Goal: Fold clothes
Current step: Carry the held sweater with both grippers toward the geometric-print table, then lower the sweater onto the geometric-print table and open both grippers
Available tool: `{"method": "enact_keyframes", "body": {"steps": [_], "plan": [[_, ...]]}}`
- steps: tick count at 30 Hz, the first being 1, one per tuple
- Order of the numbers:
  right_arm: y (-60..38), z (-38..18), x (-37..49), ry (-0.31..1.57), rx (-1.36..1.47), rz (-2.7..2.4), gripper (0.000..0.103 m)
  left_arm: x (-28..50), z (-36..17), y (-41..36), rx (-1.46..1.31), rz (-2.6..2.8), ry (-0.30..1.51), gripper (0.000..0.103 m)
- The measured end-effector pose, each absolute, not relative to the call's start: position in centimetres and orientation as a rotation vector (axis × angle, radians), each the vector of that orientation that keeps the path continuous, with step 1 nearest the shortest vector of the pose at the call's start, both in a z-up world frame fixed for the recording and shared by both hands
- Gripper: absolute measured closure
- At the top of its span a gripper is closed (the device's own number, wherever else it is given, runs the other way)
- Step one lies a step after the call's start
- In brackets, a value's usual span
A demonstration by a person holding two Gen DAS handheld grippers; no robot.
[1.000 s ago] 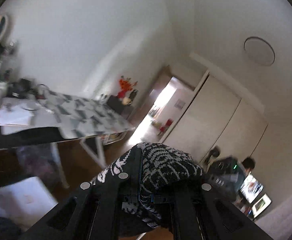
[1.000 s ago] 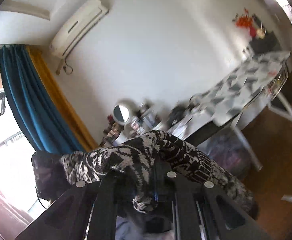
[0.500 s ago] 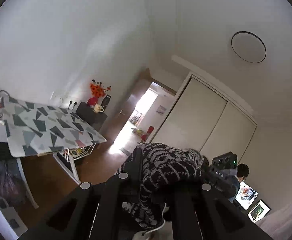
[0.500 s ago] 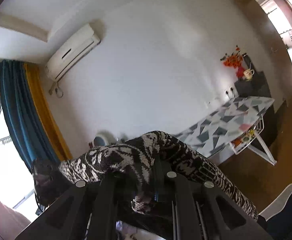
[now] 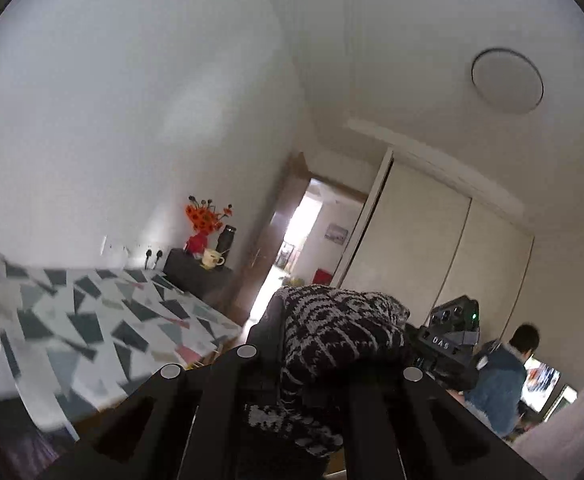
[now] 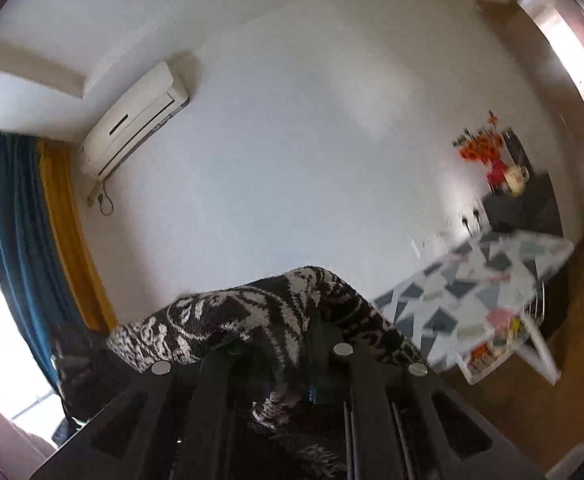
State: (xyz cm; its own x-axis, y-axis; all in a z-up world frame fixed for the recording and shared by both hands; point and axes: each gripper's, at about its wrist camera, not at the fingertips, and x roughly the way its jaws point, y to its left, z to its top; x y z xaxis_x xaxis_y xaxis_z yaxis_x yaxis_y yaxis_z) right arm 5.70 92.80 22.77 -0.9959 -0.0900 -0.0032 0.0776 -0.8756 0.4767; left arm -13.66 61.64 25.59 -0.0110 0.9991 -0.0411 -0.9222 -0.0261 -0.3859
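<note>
A black-and-white patterned knit garment [image 5: 331, 332] is bunched over my left gripper [image 5: 292, 360], which is shut on it and raised, pointing up toward the wall and ceiling. The same knit garment [image 6: 252, 312] drapes over my right gripper [image 6: 288, 364], which is also shut on it and held high. The fabric hides both sets of fingertips. The cloth hangs down below both views, so its lower part is hidden.
An ironing board [image 5: 92, 320] with a grey triangle-pattern cover stands at the left; it also shows in the right wrist view [image 6: 483, 296]. A dark cabinet [image 5: 196, 276] bears orange flowers. A person [image 5: 503, 372] sits at the right. Blue and yellow curtains [image 6: 32, 240] hang by a window.
Both grippers have kept hold of the garment. The views tilted up from the cluttered table toward the wall and ceiling, then shifted slightly back down.
</note>
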Motion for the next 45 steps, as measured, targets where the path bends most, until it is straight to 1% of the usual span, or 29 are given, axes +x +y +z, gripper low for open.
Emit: {"method": "enact_keyframes", "body": {"steps": [5, 12, 19, 23, 28, 30, 32, 34, 39, 41, 43, 45], "plan": [[97.4, 22.7, -1.5, -0.872, 0.006, -2.885, 0.091, -20.5, 27.7, 66.7, -0.280, 1.569, -0.179, 0.099], [102.0, 24.5, -9.8, -0.794, -0.039, -2.893, 0.092, -27.3, 27.9, 71.9, -0.288, 1.607, -0.240, 0.099], [107.1, 27.2, -18.4, -0.618, 0.000, -2.889, 0.092, -33.4, 26.3, 77.0, -0.306, 1.655, -0.350, 0.099], [112.4, 25.9, -25.3, -0.614, 0.091, -2.839, 0.092, -37.8, 24.4, 82.8, -0.364, 1.758, -0.372, 0.099], [121.1, 21.9, -35.8, -0.699, 0.298, -2.774, 0.092, -44.7, 21.1, 92.3, -0.497, 1.944, -0.393, 0.098], [124.6, 19.9, -40.3, -0.734, 0.418, -2.752, 0.092, -48.3, 18.9, 95.9, -0.606, 2.007, -0.401, 0.098], [126.8, 17.2, -44.2, -0.729, 0.529, -2.753, 0.091, -52.1, 16.0, 99.3, -0.737, 2.063, -0.395, 0.098], [128.1, 13.9, -47.5, -0.707, 0.646, -2.768, 0.091, -55.5, 11.9, 102.5, -0.869, 2.138, -0.331, 0.098], [131.3, 5.5, -55.8, -0.643, 0.943, -2.785, 0.091, -60.4, 3.0, 107.5, -1.178, 2.219, -0.157, 0.098], [132.5, 2.2, -59.1, -0.615, 1.063, -2.783, 0.091, -61.9, 0.5, 109.1, -1.272, 2.245, -0.069, 0.097], [133.8, -1.1, -62.4, -0.585, 1.184, -2.777, 0.092, -63.3, -1.9, 110.9, -1.360, 2.266, 0.035, 0.094], [134.4, -3.4, -64.6, -0.527, 1.273, -2.771, 0.092, -64.4, -3.7, 111.9, -1.443, 2.269, 0.108, 0.093]]}}
